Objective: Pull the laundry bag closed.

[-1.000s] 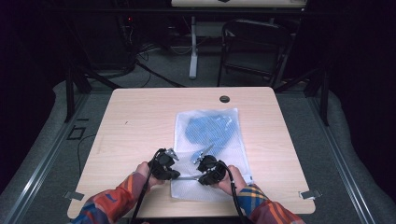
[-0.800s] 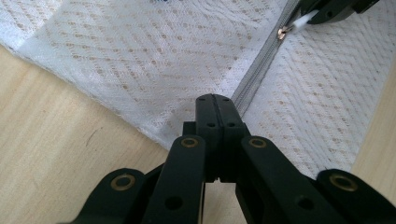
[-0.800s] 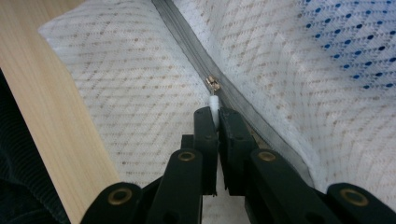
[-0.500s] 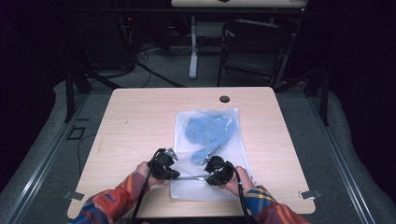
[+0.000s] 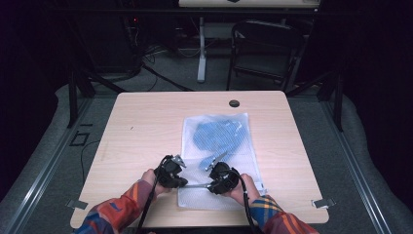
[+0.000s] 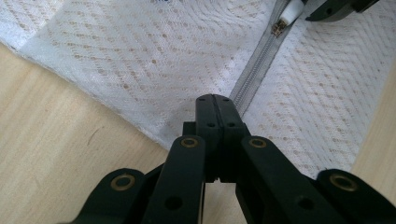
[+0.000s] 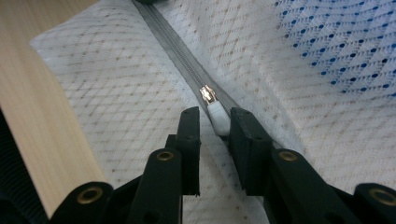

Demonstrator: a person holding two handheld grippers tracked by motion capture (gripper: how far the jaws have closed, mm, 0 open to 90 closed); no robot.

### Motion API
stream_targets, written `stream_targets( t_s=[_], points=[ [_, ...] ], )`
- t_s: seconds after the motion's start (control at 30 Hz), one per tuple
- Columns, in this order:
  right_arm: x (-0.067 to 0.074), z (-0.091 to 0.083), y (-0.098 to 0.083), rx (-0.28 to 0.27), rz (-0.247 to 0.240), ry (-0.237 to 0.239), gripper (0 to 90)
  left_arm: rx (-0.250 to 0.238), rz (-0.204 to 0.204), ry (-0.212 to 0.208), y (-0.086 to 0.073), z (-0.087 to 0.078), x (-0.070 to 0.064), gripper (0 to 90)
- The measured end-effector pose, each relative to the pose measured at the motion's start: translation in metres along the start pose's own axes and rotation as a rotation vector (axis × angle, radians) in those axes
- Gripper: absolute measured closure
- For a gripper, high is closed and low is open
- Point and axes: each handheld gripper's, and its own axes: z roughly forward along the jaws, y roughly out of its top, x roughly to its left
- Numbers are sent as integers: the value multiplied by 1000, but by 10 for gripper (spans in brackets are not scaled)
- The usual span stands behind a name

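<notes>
A white mesh bag (image 5: pixel 221 195) lies flat on the table with a blue garment (image 5: pixel 219 134) inside. Its grey zipper (image 5: pixel 198 185) runs between my two grippers. My left gripper (image 5: pixel 186 184) (image 6: pixel 215 100) is shut on the bag's fabric at the zipper's end (image 6: pixel 252 79). My right gripper (image 5: pixel 210 185) (image 7: pixel 215 123) has just been opening its jaws. The white zipper pull (image 7: pixel 218 116) sits loose between them, behind the metal slider (image 7: pixel 208 95). The left gripper view also shows that pull (image 6: pixel 292 9) at the top, by a right fingertip (image 6: pixel 336 8).
The light wooden table (image 5: pixel 146 126) has bare surface left and right of the bag, and a round cable hole (image 5: pixel 234 103) at its far edge. A chair (image 5: pixel 265 48) and desk legs stand beyond the table. Both sleeved forearms come in over the near edge.
The right gripper slid slightly right along the zipper, then eased back a little. The left hand and the bag stayed where they were.
</notes>
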Motion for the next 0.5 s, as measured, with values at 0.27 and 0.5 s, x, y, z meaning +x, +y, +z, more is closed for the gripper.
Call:
stream_targets(
  t_s=[0.27, 0.5],
  points=[
    [3, 5, 3, 17, -14, -29, 800, -2, 12, 2, 0, 0, 0, 900],
    [4, 4, 3, 15, -19, -28, 817, -31, 1, 0, 5, 1, -2, 898]
  ],
)
